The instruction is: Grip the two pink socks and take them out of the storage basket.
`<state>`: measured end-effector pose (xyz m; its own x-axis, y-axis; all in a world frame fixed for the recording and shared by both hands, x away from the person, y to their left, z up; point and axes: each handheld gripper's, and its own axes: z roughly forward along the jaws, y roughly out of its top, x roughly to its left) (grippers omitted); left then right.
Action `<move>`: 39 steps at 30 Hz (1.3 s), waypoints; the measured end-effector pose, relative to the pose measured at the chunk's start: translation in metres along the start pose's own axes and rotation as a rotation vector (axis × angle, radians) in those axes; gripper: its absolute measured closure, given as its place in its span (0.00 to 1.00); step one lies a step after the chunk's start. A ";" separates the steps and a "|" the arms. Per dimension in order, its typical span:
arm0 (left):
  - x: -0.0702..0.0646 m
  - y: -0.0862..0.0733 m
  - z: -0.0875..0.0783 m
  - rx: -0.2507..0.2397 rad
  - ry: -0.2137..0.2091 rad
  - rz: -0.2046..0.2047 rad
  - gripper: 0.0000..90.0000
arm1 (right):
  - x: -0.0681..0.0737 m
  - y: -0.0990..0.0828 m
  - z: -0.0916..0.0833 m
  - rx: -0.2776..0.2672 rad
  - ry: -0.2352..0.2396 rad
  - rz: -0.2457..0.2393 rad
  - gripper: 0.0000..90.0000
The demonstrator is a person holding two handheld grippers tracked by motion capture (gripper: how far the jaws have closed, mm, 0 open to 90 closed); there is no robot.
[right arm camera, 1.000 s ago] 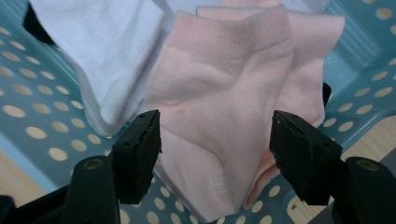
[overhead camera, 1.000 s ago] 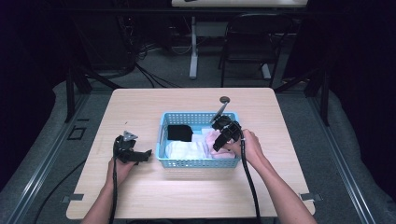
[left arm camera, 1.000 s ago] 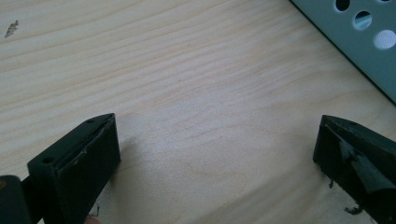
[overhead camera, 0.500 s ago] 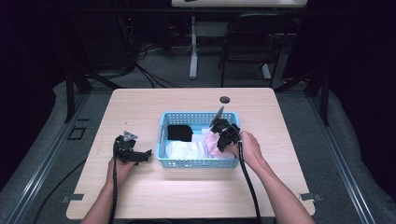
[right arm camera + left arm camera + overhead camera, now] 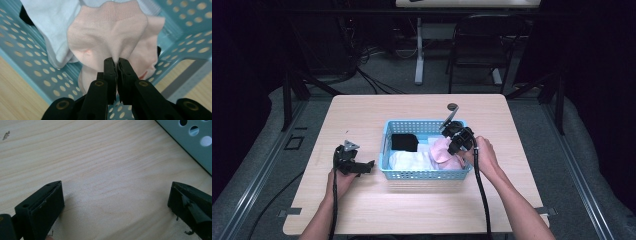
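Observation:
A light blue perforated basket [image 5: 388, 131] sits mid-table and holds a pink cloth [image 5: 443, 152], a white cloth [image 5: 408, 160] and a black cloth [image 5: 404, 142]. My right gripper [image 5: 451, 150] reaches into the basket's right side; its jaws have just been closing and are now shut on a pinched fold of the pink cloth [image 5: 110, 37], which hangs a little above the basket's floor [image 5: 20, 37]. My left gripper [image 5: 368, 165] rests on the table left of the basket, open, with bare wood [image 5: 110, 185] between its jaws.
A small dark round object [image 5: 452, 106] lies on the table behind the basket. A corner of the basket wall [image 5: 195, 142] shows in the left gripper view. Beyond the table stand a chair [image 5: 482, 45] and loose cables on the floor.
My right gripper's jaws have closed on the pink cloth and pulled it up slightly. The left gripper has stayed put.

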<state>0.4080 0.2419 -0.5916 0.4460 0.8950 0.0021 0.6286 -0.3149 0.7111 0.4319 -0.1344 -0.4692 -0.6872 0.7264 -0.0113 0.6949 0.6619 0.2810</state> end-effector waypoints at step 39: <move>0.000 0.000 0.000 0.000 0.001 0.000 0.01 | -0.004 0.021 -0.084 -0.120 -0.039 -0.005 0.96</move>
<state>0.4080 0.2419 -0.5916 0.4454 0.8953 0.0022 0.6286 -0.3144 0.7113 0.4311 -0.1387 -0.3823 -0.6803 0.7313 -0.0494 0.6597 0.6403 0.3934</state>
